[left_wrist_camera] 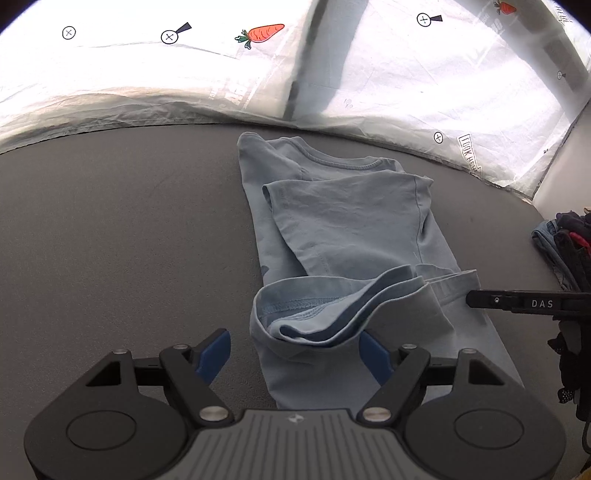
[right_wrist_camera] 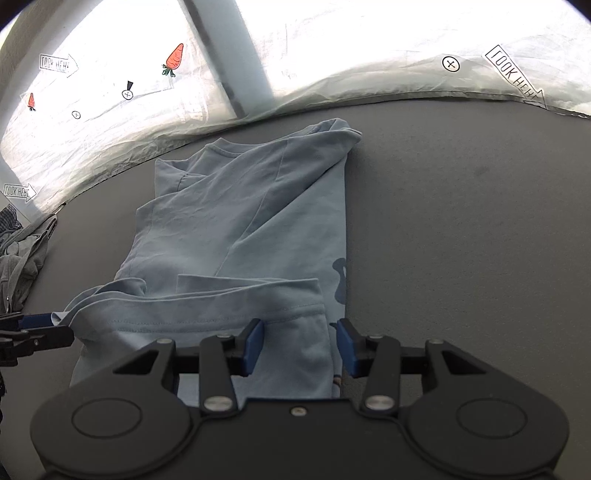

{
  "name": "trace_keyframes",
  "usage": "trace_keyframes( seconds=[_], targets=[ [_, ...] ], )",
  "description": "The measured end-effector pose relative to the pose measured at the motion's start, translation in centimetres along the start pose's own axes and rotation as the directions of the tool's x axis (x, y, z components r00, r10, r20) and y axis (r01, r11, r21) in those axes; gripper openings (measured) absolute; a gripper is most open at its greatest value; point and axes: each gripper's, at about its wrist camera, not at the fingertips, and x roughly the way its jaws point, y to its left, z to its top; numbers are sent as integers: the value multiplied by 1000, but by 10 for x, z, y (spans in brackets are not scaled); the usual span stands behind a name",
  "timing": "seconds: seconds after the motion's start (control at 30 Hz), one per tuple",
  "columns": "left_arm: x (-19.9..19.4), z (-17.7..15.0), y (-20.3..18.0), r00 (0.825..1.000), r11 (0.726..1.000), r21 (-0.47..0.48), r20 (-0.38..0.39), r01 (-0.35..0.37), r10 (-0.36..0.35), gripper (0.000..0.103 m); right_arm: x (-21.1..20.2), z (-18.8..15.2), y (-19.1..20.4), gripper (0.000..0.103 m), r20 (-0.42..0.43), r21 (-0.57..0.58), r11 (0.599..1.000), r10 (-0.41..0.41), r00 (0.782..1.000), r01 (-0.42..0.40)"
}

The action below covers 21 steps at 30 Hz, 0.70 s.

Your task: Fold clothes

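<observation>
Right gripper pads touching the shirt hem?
Cannot tell. In the right wrist view the right gripper straddles the blue shirt hem, but no clear gap or contact shows at its pads.

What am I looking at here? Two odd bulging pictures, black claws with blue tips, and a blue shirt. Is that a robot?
No robot: a person holds one hand-held gripper in each hand, and each carries a wide-angle camera looking along its jaws, hence the bulging view. One picture comes from the left gripper, the other from the right gripper.

On the grey table lies a light blue T-shirt, partly folded, its bottom hem bunched near the camera. Both grippers sit at that hem, with cloth between the blue pads. The left jaws stand wide, gripping nothing. Whether the right jaws pinch the cloth I cannot tell.

At the table's side is a pile of other clothes, and behind is a white sheet printed with carrots.
</observation>
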Motion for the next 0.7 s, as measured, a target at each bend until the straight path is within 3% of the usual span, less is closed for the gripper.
trace_keyframes(
  seconds=[0.13, 0.23, 0.3, 0.4, 0.6, 0.7],
  targets=[
    [18, 2, -10, 1000, 998, 55, 14, 8, -9, 75, 4, 0, 0, 30, -26, 5, 1000, 9, 1000, -9],
    [20, 6, -12, 999, 998, 62, 36, 9, -12, 55, 4, -1, 1, 17, -29, -5, 1000, 14, 999, -14],
    [19, 10, -13, 999, 998, 67, 44, 10, -13, 31, 2, -2, 1, 10, -26, -10, 1000, 10, 1000, -10],
    [16, 15, -11, 998, 998, 50, 52, 43, -45, 18, -4, -2, 2, 5, -7, 1, 1000, -4, 1000, 4],
    [-4, 26, -6, 976, 984, -22, 133, 175, -170, 16, -36, 2, 7, 3, 75, 30, 998, -50, 996, 48],
    [7, 27, -4, 985, 990, -39, 109, 137, -132, 17, -35, 1, 5, 3, 68, 41, 997, -65, 996, 62]
  ],
)
